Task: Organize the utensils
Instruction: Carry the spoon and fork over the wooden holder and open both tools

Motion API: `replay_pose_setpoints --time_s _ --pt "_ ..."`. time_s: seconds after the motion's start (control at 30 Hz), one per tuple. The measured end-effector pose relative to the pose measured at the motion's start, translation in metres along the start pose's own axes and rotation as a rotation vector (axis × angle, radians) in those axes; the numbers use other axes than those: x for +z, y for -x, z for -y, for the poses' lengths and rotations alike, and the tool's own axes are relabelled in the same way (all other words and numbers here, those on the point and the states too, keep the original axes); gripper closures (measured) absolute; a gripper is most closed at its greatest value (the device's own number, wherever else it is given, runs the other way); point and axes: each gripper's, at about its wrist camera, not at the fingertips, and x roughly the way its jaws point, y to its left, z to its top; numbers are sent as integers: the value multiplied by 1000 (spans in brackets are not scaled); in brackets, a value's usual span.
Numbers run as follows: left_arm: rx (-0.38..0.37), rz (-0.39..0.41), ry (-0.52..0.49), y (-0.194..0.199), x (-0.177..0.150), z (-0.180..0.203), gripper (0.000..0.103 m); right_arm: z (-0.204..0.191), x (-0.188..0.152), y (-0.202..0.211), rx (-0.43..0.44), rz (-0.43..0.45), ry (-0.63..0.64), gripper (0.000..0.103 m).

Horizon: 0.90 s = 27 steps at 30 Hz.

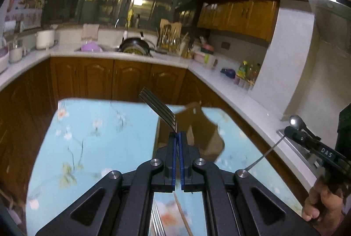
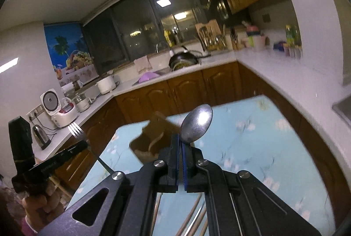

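Note:
My left gripper (image 1: pixel 177 134) is shut on a metal fork (image 1: pixel 159 107), its tines pointing up and away above the table. My right gripper (image 2: pixel 180 137) is shut on a metal spoon (image 2: pixel 197 124), bowl up. Each gripper shows in the other view: the right one with the spoon (image 1: pixel 295 121) at the right edge, the left one with the fork (image 2: pixel 76 130) at the left edge. A brown holder (image 1: pixel 201 126) stands on the table just beyond both grippers; it also shows in the right wrist view (image 2: pixel 151 139). More utensils (image 2: pixel 193 218) and chopsticks (image 1: pixel 182 214) lie below the grippers.
The table has a light blue floral cloth (image 1: pixel 98 137). A white L-shaped counter (image 1: pixel 241 91) with wooden cabinets runs behind and to the right, holding a pan (image 1: pixel 135 46), a utensil rack (image 1: pixel 170 37), bottles (image 1: pixel 243 70) and rice cookers (image 2: pixel 63 111).

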Motion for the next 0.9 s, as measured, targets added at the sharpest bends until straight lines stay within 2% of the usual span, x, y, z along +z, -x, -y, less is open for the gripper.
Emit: replay_pose_setpoints --time_s 0.13,0.27,0.4,0.57,0.77,0.9 --pt "24 56 -16 -26 21 -1 103 -8 24 -21 -28 41 48 101" --pt "48 62 -13 -63 22 -8 103 -13 37 -49 -47 39 88 101" --pt "79 45 -15 -102 17 -9 103 -18 29 -82 -70 -1 134 101" --pt "103 -17 -37 -148 1 0 103 -18 9 -124 -86 -85 181 101" --pt "97 -81 -38 -183 -7 2 103 -5 -14 -149 -81 -175 170 101" --pt "95 -100 -41 -183 0 -5 102 -2 -20 -152 -72 -192 166 101"
